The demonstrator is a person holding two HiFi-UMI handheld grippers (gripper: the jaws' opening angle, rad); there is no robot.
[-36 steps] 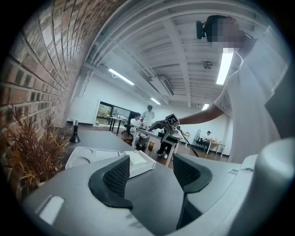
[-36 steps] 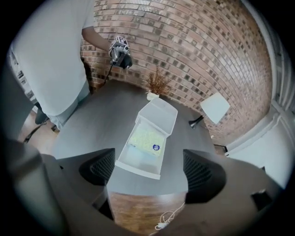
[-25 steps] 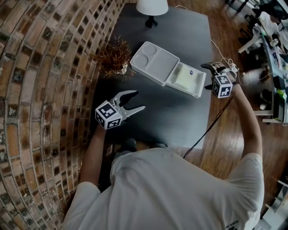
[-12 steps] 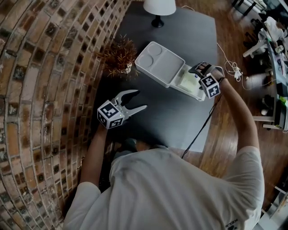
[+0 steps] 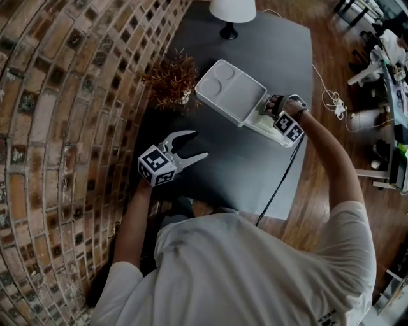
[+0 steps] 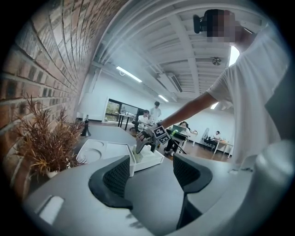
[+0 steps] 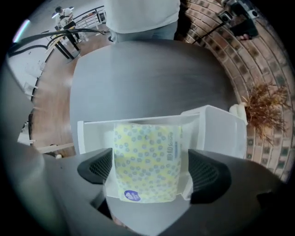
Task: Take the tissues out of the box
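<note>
A white box (image 5: pixel 229 89) lies open on the dark table, its lid folded flat toward the plant. In its tray (image 7: pixel 90 131) sits a yellow tissue pack (image 7: pixel 147 156) with blue dots. My right gripper (image 5: pixel 271 109) reaches down into the tray and is open. The pack lies between its pads (image 7: pixel 99 168), which stand close beside it without squeezing it. My left gripper (image 5: pixel 199 143) hovers over the table's near left part, open and holding nothing. From the left gripper view I see the box (image 6: pixel 108 154) and the right gripper (image 6: pixel 140 144) at its tray.
A dried brown plant (image 5: pixel 171 79) stands by the brick wall, left of the box. A white lamp (image 5: pixel 231 11) is at the table's far end. A black cable (image 5: pixel 280 184) trails off the table's right edge (image 5: pixel 299 159) above the wood floor.
My right gripper moved left from beyond the table's edge, over the tray and down around the tissue pack. The left gripper stayed where it was.
</note>
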